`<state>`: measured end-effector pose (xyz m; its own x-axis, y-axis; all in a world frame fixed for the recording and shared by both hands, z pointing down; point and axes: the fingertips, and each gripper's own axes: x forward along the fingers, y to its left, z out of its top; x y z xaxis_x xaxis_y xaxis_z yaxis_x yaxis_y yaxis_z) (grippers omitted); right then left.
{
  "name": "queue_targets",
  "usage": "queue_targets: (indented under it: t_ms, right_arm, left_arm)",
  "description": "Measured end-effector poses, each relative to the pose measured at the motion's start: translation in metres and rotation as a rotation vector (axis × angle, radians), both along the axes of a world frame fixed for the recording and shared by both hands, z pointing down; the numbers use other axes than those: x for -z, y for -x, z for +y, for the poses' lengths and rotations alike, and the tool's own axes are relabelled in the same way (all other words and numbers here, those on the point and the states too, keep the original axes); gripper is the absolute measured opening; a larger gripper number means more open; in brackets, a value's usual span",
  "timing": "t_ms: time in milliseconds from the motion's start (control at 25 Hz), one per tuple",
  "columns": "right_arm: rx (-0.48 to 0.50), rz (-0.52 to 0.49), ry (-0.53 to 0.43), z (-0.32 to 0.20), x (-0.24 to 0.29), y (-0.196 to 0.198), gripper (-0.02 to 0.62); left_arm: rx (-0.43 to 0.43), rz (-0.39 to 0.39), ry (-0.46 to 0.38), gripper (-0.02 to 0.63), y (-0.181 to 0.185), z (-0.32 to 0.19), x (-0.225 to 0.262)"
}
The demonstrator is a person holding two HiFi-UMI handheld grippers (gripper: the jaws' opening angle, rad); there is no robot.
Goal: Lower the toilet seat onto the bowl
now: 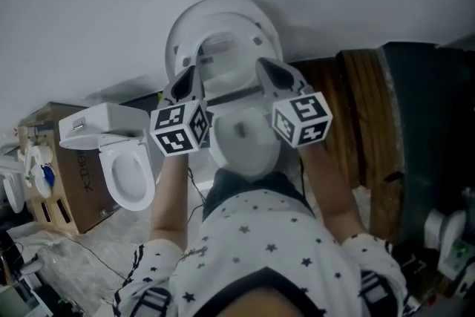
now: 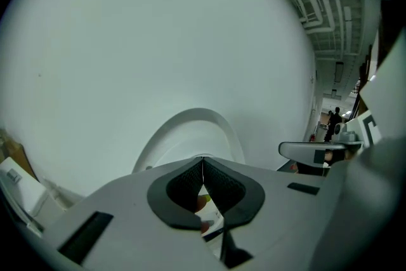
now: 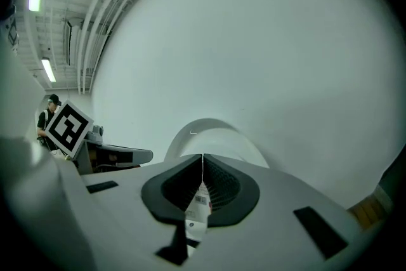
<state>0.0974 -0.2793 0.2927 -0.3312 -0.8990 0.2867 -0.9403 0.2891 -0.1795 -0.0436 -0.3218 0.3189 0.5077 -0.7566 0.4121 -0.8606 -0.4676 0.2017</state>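
The white toilet stands against the pale wall with its seat and lid [image 1: 223,26] upright above the bowl [image 1: 245,148]. My left gripper [image 1: 191,72] is raised at the left edge of the upright seat, and my right gripper [image 1: 262,64] at its right edge. I cannot tell whether either touches the seat. In the left gripper view the jaws [image 2: 203,158] are pressed together with nothing between them, and the seat's arch [image 2: 190,118] rises just beyond. The right gripper [image 3: 203,155] is likewise shut and empty, with the arch [image 3: 212,130] behind its tips.
A second small toilet [image 1: 122,159] rests on a cardboard box [image 1: 70,174] at the left. Wooden boards [image 1: 356,108] and a dark panel [image 1: 423,122] stand to the right. Plastic sheeting and cables lie on the floor at lower left.
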Motion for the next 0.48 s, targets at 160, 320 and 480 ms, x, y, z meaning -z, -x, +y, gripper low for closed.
queue_targets:
  t_ms: [160,320,480]
  right_arm:
    - [0.029,0.004,0.009,-0.018,-0.007,-0.002,0.007]
    - [0.058,0.017,0.013,-0.038,-0.013,-0.001,0.006]
    - [0.088,0.032,0.013,-0.057,-0.017,-0.004,0.008]
  left_arm:
    - [0.030,-0.022,-0.012,0.000,0.001,-0.012,-0.003]
    - [0.060,-0.046,-0.023,0.000,0.005,-0.027,-0.006]
    - [0.064,-0.038,-0.027,0.002,0.000,-0.038,-0.008]
